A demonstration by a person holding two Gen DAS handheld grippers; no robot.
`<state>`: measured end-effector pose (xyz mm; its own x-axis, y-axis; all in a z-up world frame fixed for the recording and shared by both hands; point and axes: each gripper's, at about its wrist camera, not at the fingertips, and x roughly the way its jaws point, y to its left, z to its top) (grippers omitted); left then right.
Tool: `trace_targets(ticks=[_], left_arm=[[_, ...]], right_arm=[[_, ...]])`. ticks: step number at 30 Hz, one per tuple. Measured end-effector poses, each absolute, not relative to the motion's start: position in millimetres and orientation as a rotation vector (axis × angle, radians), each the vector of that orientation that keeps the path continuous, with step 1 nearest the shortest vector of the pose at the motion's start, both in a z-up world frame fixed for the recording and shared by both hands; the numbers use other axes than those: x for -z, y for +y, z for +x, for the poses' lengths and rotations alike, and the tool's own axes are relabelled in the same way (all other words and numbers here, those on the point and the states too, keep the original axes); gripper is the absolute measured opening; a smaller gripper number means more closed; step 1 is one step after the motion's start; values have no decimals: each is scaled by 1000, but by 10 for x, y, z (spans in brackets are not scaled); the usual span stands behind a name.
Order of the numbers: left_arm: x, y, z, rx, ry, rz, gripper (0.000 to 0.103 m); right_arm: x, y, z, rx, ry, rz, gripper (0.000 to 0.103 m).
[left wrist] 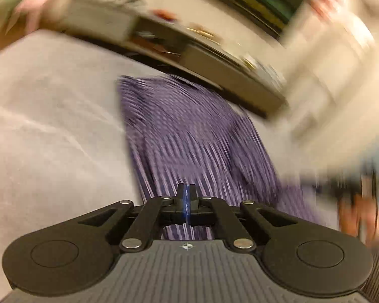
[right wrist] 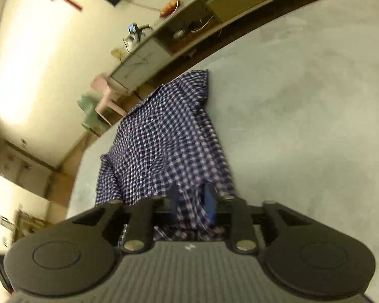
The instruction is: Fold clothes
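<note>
A purple-and-white checked shirt (right wrist: 164, 136) lies on a pale grey bed sheet (right wrist: 303, 116). Its near part rises in a tent up to my right gripper (right wrist: 192, 202), whose fingers are shut on a bunch of the fabric. The left wrist view is heavily blurred by motion. There the checked shirt (left wrist: 189, 131) stretches ahead, and my left gripper (left wrist: 187, 194) hovers over its near end with its blue pads pressed together and no cloth seen between them. My right gripper (left wrist: 351, 189) and the hand (left wrist: 356, 219) holding it appear as a smear at the right.
A long low cabinet (right wrist: 179, 32) with small items on top runs along the wall beyond the bed sheet (left wrist: 50, 126). A pink stool (right wrist: 106, 93) and a green one (right wrist: 91, 113) stand at its end. Bare sheet spreads on both sides of the shirt.
</note>
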<state>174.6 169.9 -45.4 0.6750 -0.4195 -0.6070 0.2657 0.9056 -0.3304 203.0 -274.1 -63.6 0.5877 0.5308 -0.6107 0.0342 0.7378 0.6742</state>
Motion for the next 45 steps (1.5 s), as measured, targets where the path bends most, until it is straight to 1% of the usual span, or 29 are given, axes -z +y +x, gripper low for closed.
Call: trace_targets(ticks=[1, 2, 3, 4, 5, 6, 7, 8, 11, 16, 17, 19, 20, 22, 25, 26, 27, 29, 31, 32, 33, 34, 35, 36, 41, 42, 43, 44, 45], left_arm=[[460, 1532, 1513, 448, 726, -104, 6], [472, 1372, 1287, 504, 719, 13, 16], [482, 1196, 1035, 564, 695, 155, 35], [503, 1004, 784, 617, 639, 315, 48], [527, 809, 535, 667, 571, 479, 69], [560, 646, 354, 721, 507, 599, 87], [596, 492, 196, 777, 444, 704, 92], [635, 368, 81, 833, 401, 782, 93], [789, 138, 51, 937, 419, 904, 93], [952, 38, 153, 923, 408, 1038, 93], [970, 12, 172, 922, 405, 1038, 89], [928, -57, 205, 915, 423, 1005, 49], [888, -101, 218, 910, 440, 970, 11], [566, -24, 383, 883, 423, 784, 10], [36, 510, 918, 724, 410, 294, 10], [-40, 782, 1168, 646, 439, 104, 10], [-87, 1073, 1434, 562, 475, -89, 10], [55, 1566, 1854, 475, 575, -398, 11], [283, 1839, 2040, 428, 658, -548, 15], [361, 1901, 2040, 405, 682, -572, 28], [431, 1956, 2022, 385, 702, -592, 51], [476, 2002, 1963, 369, 703, -612, 66], [522, 2042, 1860, 347, 696, -634, 87], [566, 2028, 1795, 340, 693, -641, 89], [786, 1822, 1612, 352, 715, -615, 91], [823, 1760, 1598, 361, 720, -596, 90], [848, 1700, 1580, 364, 723, -567, 88], [874, 1642, 1589, 360, 729, -533, 73], [893, 1595, 1607, 362, 747, -494, 37]], right_arm=[[669, -2825, 1921, -334, 900, 707, 46], [705, -2895, 1827, -341, 905, 708, 50], [718, -2959, 1764, -342, 915, 711, 50], [729, -3022, 1701, -343, 925, 713, 50], [709, -3058, 1669, -344, 921, 713, 51], [683, -3091, 1635, -350, 914, 714, 52], [673, -3075, 1600, -359, 912, 712, 53], [664, -3059, 1566, -367, 910, 711, 54], [654, -2943, 1484, -412, 922, 676, 54], [646, -2707, 1366, -471, 942, 576, 56], [633, -2702, 1363, -472, 941, 577, 56], [614, -2706, 1377, -476, 940, 588, 56], [604, -2723, 1382, -477, 933, 598, 56], [580, -2757, 1375, -481, 915, 614, 56], [541, -2793, 1356, -478, 870, 638, 56], [558, -2811, 1375, -474, 857, 648, 56], [576, -2830, 1393, -470, 844, 658, 56], [625, -2785, 1457, -456, 854, 651, 56], [682, -2701, 1489, -443, 879, 622, 56], [712, -2649, 1495, -447, 898, 592, 56], [742, -2597, 1501, -451, 917, 562, 56], [757, -2555, 1509, -453, 928, 531, 56], [761, -2523, 1508, -453, 934, 501, 55], [753, -2492, 1504, -450, 936, 464, 55], [765, -2482, 1499, -451, 952, 397, 56], [784, -2461, 1490, -454, 959, 378, 56], [802, -2440, 1481, -457, 967, 358, 53], [782, -2415, 1421, -466, 975, 342, 43], [761, -2389, 1361, -475, 983, 326, 34]])
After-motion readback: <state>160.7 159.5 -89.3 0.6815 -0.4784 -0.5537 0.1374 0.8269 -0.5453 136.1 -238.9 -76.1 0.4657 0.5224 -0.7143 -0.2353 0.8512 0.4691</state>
